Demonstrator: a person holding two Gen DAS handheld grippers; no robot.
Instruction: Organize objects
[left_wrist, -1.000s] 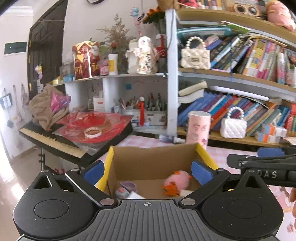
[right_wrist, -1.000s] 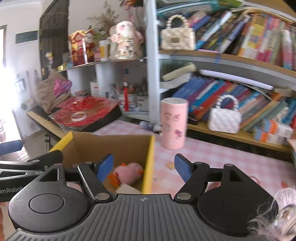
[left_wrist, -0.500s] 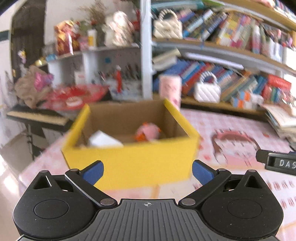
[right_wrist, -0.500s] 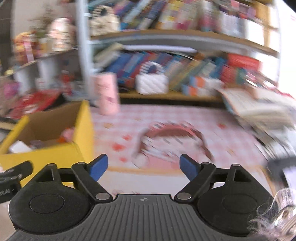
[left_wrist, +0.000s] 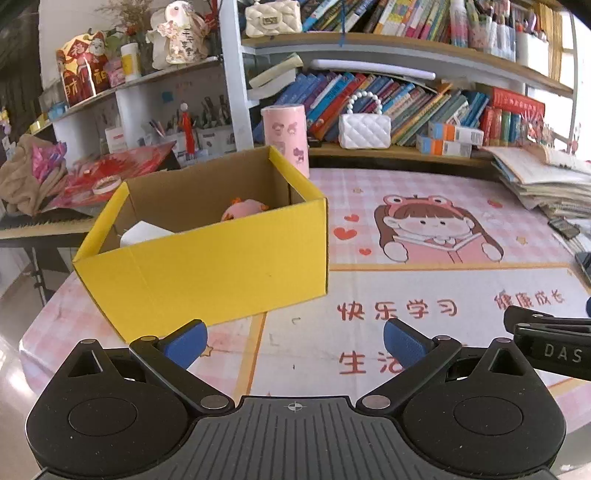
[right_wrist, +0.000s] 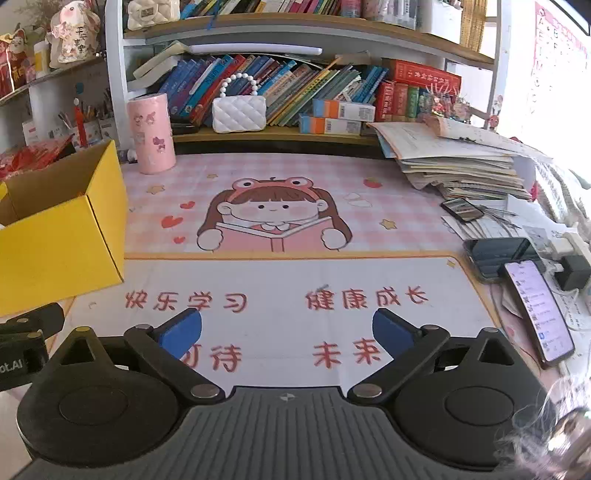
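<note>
Left gripper (left_wrist: 293, 341): blue-padded fingers (left_wrist: 184, 341) spread wide, nothing between them, hovering over the counter (left_wrist: 369, 332) with its pink cartoon-girl desk mat. Open yellow cardboard box (left_wrist: 207, 266) sits just ahead of the left finger, up-left of it. Inside the box: a pink plush toy with orange tufts (left_wrist: 242, 208) toward the far wall and a white object (left_wrist: 142, 232) at the near-left corner.

Right gripper (right_wrist: 288, 332): fingers (right_wrist: 391, 332) released and opening wider, empty, only mat print beneath. Box corner lies left of its left finger. Pink cylindrical container (right_wrist: 151, 133) stands far ahead-left by the shelf; dark phones (right_wrist: 532, 299) lie right of the right finger.
</note>
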